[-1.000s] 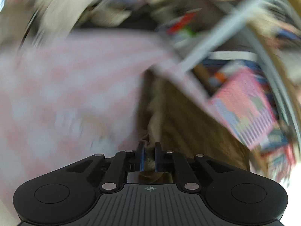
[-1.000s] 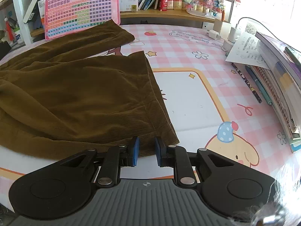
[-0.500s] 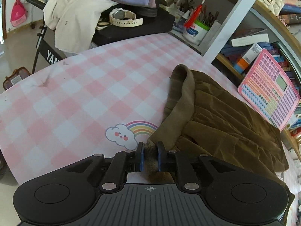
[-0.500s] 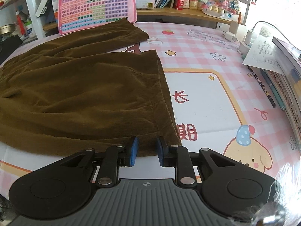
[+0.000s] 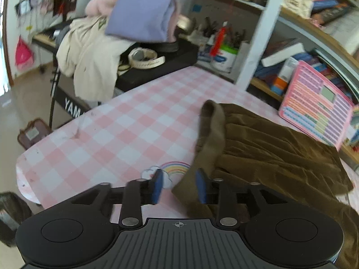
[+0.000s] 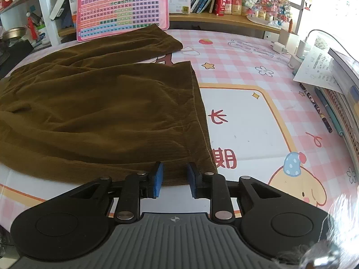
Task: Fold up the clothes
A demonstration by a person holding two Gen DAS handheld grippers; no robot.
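Note:
Brown corduroy trousers (image 6: 101, 112) lie spread flat on the pink checked table mat (image 6: 246, 116). My right gripper (image 6: 175, 179) is at the near corner of a leg hem. Its jaws are opening, the hem edge lies loose between the blue pads, and neither pad presses it. In the left wrist view the trousers (image 5: 269, 152) show their rumpled waistband end. My left gripper (image 5: 178, 187) sits low over the mat (image 5: 125, 134), and its jaws are opening too. The waistband corner rests against the right pad (image 5: 200, 187) only, so it is not clamped.
A pink toy keyboard board (image 6: 122, 6) leans on the shelf behind the trousers. Stacked books (image 6: 343, 94), pens and chargers (image 6: 289, 44) line the right side. The table's left edge (image 5: 22, 163) drops to the floor. Beyond it clothes (image 5: 89, 62) hang over a black stand.
The left jaws, shut on the waistband corner earlier, have spread and let it go, and that gripper has drawn back slightly. The right jaws have widened a little around the hem.

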